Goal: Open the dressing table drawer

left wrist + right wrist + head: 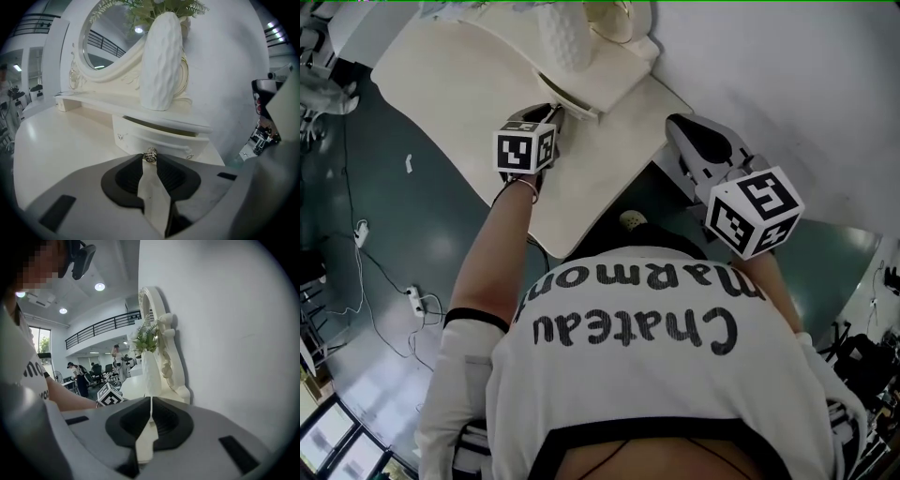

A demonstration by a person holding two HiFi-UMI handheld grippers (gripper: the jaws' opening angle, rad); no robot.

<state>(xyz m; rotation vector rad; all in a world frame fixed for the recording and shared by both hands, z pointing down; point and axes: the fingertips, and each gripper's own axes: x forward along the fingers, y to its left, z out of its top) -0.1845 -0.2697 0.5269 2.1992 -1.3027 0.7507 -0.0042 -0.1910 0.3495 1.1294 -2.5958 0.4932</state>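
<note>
1. Left gripper view shows your left gripper with its jaws clenched on the small metal knob of the drawer. Only the jaw tips are on the knob. The drawer sits under the shelf below the mirror, at the back of the tabletop. A dark slit above its front suggests it is barely open.
2. Risk: the tip hold is shallow. If you pull upward or sideways instead of straight out, the knob will likely slip free.
3. Risk: a tall white vase stands on the shelf directly above the drawer. A jerky pull could rock it or tip it.
4. Risk: the drawer front is curved and has a single knob. A skewed pull could jam it in its frame.
5. Your right gripper has its jaws pressed together on nothing, beside the wall and well apart from the drawer. It is bracing nothing.
6. Hidden: no view shows the inside of the drawer or how far it can slide.
7. Hidden: in the head view, your torso covers the near edge of the tabletop, and the left gripper's body covers the knob. The right gripper view does not show the drawer at all.
</note>
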